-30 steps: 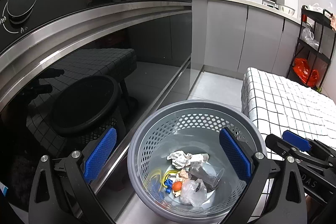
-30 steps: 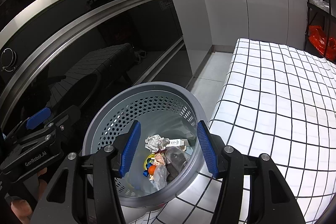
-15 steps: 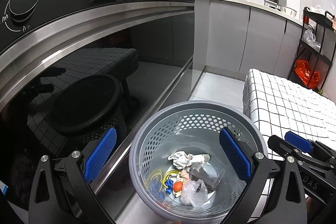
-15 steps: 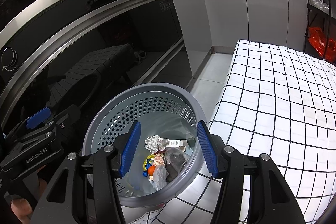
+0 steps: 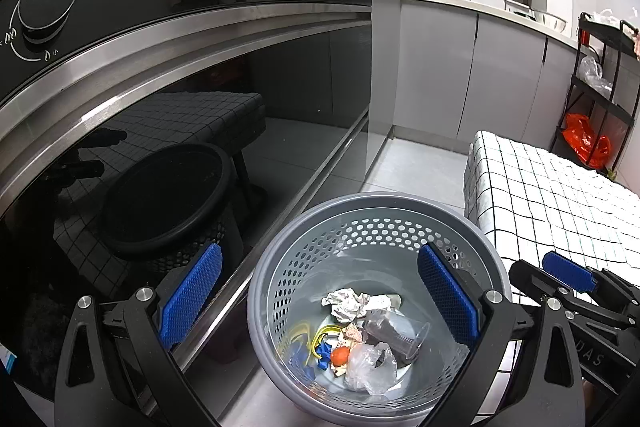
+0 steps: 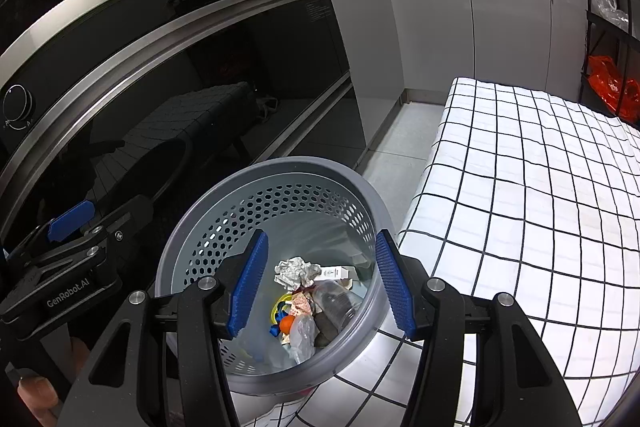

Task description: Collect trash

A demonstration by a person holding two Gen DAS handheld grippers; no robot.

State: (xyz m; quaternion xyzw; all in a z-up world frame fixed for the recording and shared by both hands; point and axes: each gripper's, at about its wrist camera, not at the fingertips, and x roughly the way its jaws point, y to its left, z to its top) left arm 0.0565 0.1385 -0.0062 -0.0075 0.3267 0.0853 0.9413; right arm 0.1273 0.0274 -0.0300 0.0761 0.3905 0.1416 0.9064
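A grey perforated trash basket [image 5: 360, 203] stands on the floor beside the table; it also shows in the right wrist view [image 6: 280, 167]. Inside lie crumpled paper [image 5: 346, 303], a clear plastic cup [image 5: 394, 333], a plastic bag [image 5: 368, 363], an orange bit and yellow and blue scraps. The same paper [image 6: 296, 269] shows in the right wrist view. My left gripper [image 5: 320, 299] is open and empty above the basket. My right gripper [image 6: 320, 287] is open and empty above it too. Each gripper shows in the other's view.
A black glass oven front with a steel rail [image 5: 160, 67] runs along the left. A table with a white checked cloth [image 6: 520, 187] stands right of the basket. Grey cabinets [image 5: 460, 67] and a black rack with an orange bag [image 5: 586, 141] are behind.
Both grippers have barely moved; the left view has drifted slightly. Both stay open above the basket.
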